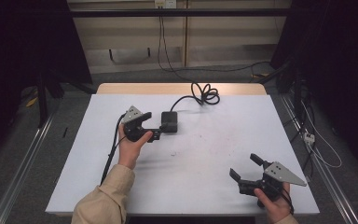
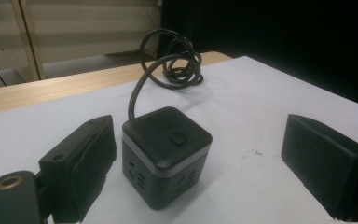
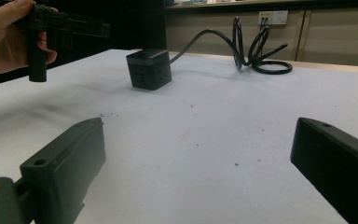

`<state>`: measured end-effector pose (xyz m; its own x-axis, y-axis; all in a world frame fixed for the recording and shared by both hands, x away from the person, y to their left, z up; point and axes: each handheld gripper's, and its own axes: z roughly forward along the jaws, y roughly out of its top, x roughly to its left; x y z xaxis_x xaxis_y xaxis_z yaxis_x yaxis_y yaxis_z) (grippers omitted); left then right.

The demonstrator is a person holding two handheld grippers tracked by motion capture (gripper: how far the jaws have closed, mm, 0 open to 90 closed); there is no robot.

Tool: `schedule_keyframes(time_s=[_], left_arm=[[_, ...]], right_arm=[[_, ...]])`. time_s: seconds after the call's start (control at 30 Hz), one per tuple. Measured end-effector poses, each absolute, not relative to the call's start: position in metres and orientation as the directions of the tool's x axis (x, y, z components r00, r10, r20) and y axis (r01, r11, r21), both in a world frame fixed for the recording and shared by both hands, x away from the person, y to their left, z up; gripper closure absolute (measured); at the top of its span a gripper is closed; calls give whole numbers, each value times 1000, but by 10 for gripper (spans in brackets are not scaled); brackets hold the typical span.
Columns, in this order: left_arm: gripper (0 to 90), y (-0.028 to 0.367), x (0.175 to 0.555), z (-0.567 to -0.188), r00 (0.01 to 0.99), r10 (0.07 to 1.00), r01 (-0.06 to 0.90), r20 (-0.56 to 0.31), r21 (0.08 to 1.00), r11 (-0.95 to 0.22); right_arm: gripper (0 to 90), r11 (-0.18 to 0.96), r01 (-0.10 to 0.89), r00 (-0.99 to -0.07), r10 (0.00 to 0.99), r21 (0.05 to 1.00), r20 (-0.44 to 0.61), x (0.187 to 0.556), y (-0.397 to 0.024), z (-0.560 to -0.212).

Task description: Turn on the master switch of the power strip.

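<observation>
A black cube power socket [image 1: 169,121] [image 2: 165,156] [image 3: 149,69] stands on the white table mat, left of centre. Its black cable [image 1: 205,94] [image 2: 173,60] [image 3: 256,51] runs back to a loose coil near the far edge. My left gripper [image 1: 152,127] [image 2: 199,128] is open, its jaws pointing at the cube; in the left gripper view the cube sits between the jaws, close to the left one, and contact is not evident. My right gripper [image 1: 243,165] [image 3: 200,140] is open at the near right with nothing between its jaws. In the right gripper view the left gripper [image 3: 51,28] is held in a hand.
The white mat [image 1: 214,154] covers a wooden table [image 1: 182,88] whose far strip shows beyond it. Cables [image 1: 314,140] lie on the floor at the right. Metal rails [image 1: 23,158] run along both sides of the table. Dark curtains hang left and right.
</observation>
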<state>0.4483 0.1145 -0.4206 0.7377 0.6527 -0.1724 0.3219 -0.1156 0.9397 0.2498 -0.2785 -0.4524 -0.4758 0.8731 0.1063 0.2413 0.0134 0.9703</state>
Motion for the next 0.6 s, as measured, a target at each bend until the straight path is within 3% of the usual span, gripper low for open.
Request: schedule_keyframes(time_s=[0.6], left_arm=[[111, 108, 458, -414, 741, 652, 317, -162, 940, -127]], right_arm=[[28, 16, 241, -478, 872, 970, 104, 250, -278, -452]])
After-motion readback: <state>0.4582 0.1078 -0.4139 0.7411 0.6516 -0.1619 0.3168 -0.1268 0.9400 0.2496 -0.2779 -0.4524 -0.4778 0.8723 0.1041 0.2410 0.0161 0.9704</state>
